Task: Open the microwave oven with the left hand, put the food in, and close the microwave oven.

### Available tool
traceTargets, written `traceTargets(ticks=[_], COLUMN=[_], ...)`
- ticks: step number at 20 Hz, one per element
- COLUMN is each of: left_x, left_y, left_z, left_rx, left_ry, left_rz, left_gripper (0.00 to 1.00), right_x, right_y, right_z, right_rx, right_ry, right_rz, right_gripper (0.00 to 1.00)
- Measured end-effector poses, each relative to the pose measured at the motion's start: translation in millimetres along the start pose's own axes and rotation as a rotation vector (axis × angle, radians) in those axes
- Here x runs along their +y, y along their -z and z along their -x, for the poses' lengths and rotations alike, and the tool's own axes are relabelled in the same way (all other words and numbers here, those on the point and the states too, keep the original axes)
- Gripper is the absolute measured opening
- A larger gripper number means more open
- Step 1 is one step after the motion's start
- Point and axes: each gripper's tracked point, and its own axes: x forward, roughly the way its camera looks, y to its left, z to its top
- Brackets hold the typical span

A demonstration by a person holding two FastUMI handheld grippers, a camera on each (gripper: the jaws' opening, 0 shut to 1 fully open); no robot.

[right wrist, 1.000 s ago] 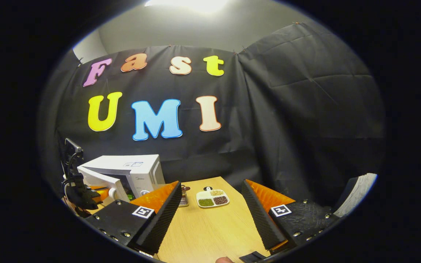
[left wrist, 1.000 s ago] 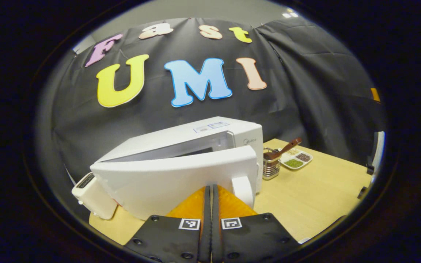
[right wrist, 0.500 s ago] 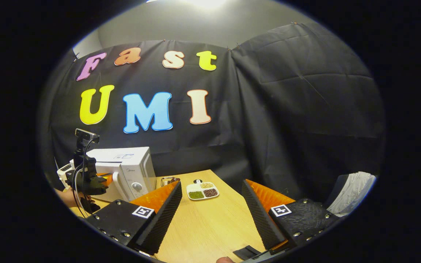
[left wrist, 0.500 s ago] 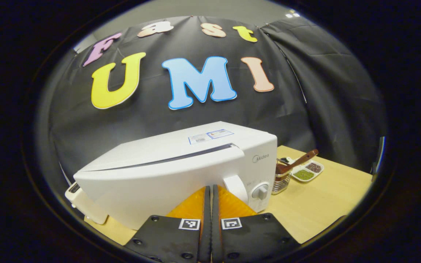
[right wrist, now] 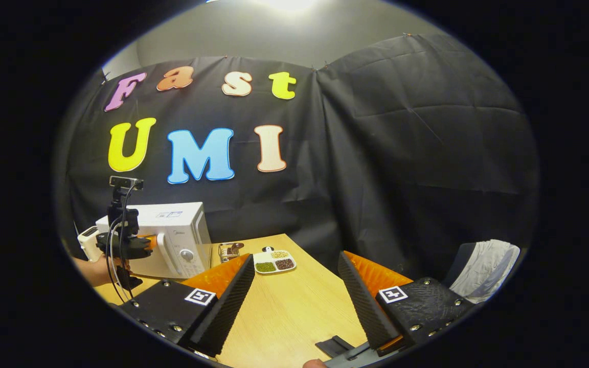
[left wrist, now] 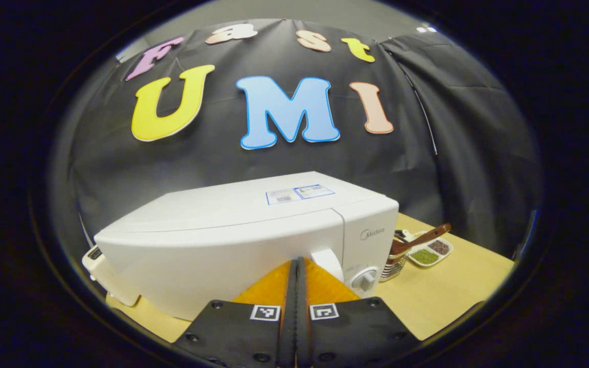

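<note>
White microwave (left wrist: 233,240) door looks shut, handle (left wrist: 327,258) dead ahead of clenched left gripper (left wrist: 297,266), touching or just short. Right gripper (right wrist: 294,301) released, empty, well right over bench (right wrist: 284,317).

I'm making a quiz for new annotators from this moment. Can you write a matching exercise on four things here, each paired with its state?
Things:
1. microwave door
2. left gripper
3. right gripper
4. divided dish

States:
a. fingers spread apart
b. closed flush
c. holds green, brown and pale grains
d. fingers pressed together

Pairs: 1-b, 2-d, 3-a, 4-c
</note>
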Motion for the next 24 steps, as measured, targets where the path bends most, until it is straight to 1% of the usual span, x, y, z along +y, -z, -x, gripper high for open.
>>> traceTargets(ticks=[1,2,5,9,10,11,14,17,20,21,24], left_x=[1.2,-1.4,-13.3,-24.0,-25.9,-25.3,-25.0,-20.4,-13.7,-13.9,-2.7], left_y=[-7.4,-16.2,-41.8,-72.4,-78.3,-85.3,-100.4,-111.7,-112.7,-110.9,-106.6], left_z=[3.8,11.4,40.6,100.3,115.5,130.1,171.9,211.9,247.8,256.8,287.1], left_rx=[-0.015,-0.035,-0.084,-0.160,-0.178,-0.191,-0.225,-0.255,-0.262,-0.254,-0.253], left_ry=[-0.012,-0.009,0.011,0.008,0.003,-0.007,-0.045,-0.097,-0.139,-0.135,-0.164], left_rz=[-0.016,-0.020,0.003,0.017,0.013,0.005,-0.007,0.014,0.023,0.022,0.021], left_gripper=[0.07,0.07,0.07,0.07,0.07,0.07,0.07,0.07,0.07,0.07,0.07], right_x=[3.0,6.4,11.6,23.8,26.4,29.4,34.4,40.7,41.6,45.5,56.3], right_y=[-1.6,-3.6,-11.4,-23.4,-26.3,-28.9,-31.0,-37.2,-44.0,-50.3,-55.5], right_z=[2.6,4.6,8.8,11.9,12.6,13.6,17.9,26.8,34.8,40.7,47.3], right_rx=[-0.002,-0.007,-0.032,-0.067,-0.077,-0.086,-0.095,-0.107,-0.117,-0.129,-0.142], right_ry=[-0.012,-0.025,-0.061,-0.152,-0.178,-0.206,-0.284,-0.361,-0.391,-0.404,-0.430], right_rz=[-0.002,-0.001,0.005,0.001,0.001,0.000,-0.003,-0.009,0.007,0.002,0.008], right_gripper=[0.97,1.00,1.00,1.00,0.97,1.00,1.00,1.00,1.00,1.00,1.00])
